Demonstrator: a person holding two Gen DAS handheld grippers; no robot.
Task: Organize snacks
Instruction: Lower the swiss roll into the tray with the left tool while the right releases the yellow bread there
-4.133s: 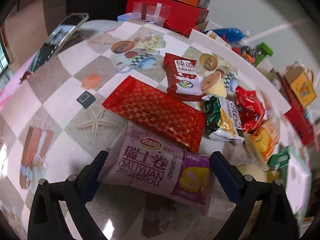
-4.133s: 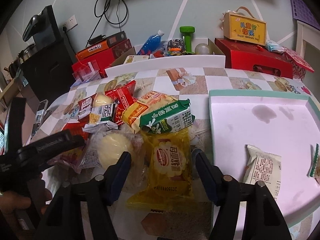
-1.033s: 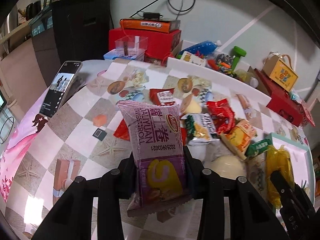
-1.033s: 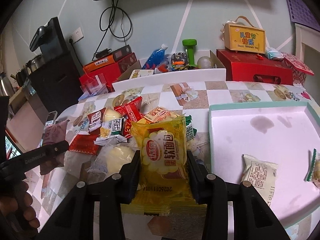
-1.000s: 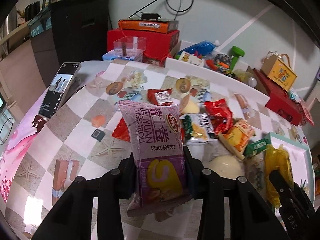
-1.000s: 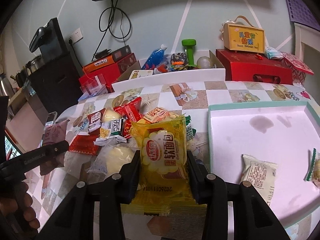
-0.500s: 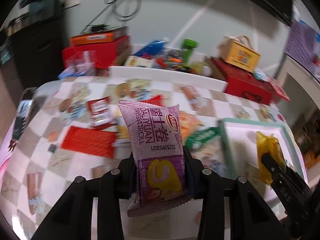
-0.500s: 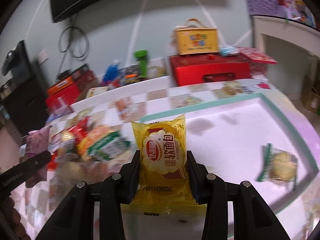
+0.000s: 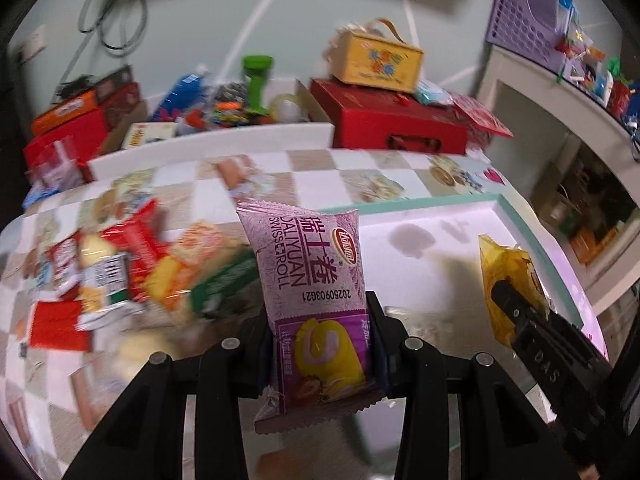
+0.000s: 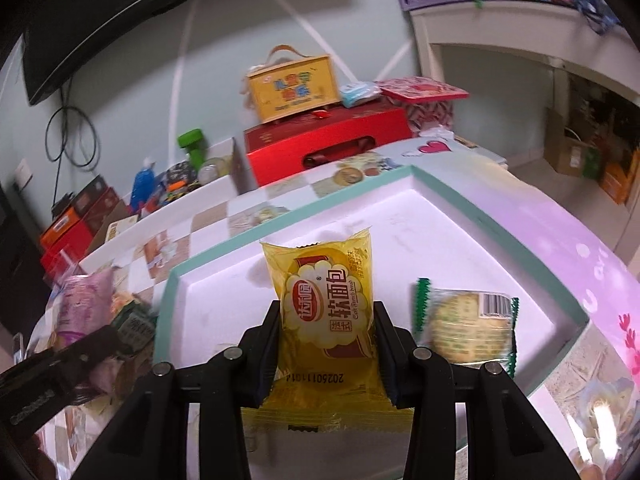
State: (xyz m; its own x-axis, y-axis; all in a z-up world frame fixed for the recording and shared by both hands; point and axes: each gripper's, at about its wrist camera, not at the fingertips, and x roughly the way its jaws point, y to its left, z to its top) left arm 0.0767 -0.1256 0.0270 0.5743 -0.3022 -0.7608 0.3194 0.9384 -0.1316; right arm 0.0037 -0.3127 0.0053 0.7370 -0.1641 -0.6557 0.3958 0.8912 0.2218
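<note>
Left gripper [image 9: 320, 344] clamped on purple Swiss roll packet [image 9: 312, 280], held upright above table's edge beside the tray [image 9: 532, 236]; right gripper [image 10: 326, 344] clamped on yellow soft-bread packet [image 10: 326, 312], upright over tray interior, near a green-edged packet [image 10: 464, 324] lying inside

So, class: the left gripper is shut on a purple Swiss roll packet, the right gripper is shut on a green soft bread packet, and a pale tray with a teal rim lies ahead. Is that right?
Not quite. The right gripper is shut on a yellow soft bread packet, not a green one, as the right wrist view shows. The left gripper is indeed shut on the purple Swiss roll packet, and the pale tray with a teal rim lies ahead.
</note>
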